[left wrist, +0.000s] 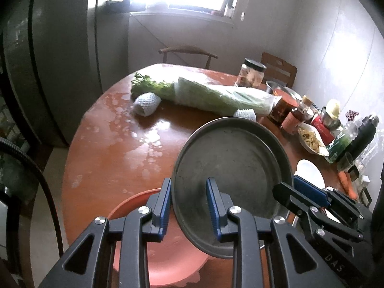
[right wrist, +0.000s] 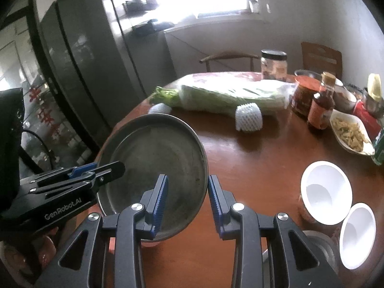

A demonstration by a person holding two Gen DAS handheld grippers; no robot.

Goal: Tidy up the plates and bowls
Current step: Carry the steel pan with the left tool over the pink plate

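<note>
Early on I'd say: my left gripper (left wrist: 188, 206) and right gripper (right wrist: 188, 204), both part-open, straddle the metal plate's (left wrist: 230, 165) rim, tilted above the pink plate (left wrist: 172, 261) near-left; two white bowls (right wrist: 326, 192) near-right sit unsorted.

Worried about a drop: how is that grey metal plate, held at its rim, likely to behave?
The metal plate looks stiff, so it should not flex. Its smooth rim sits between the jaws of the left gripper and right gripper, so it could slip or pivot. Tilted above the orange plate, it may clatter.
</note>
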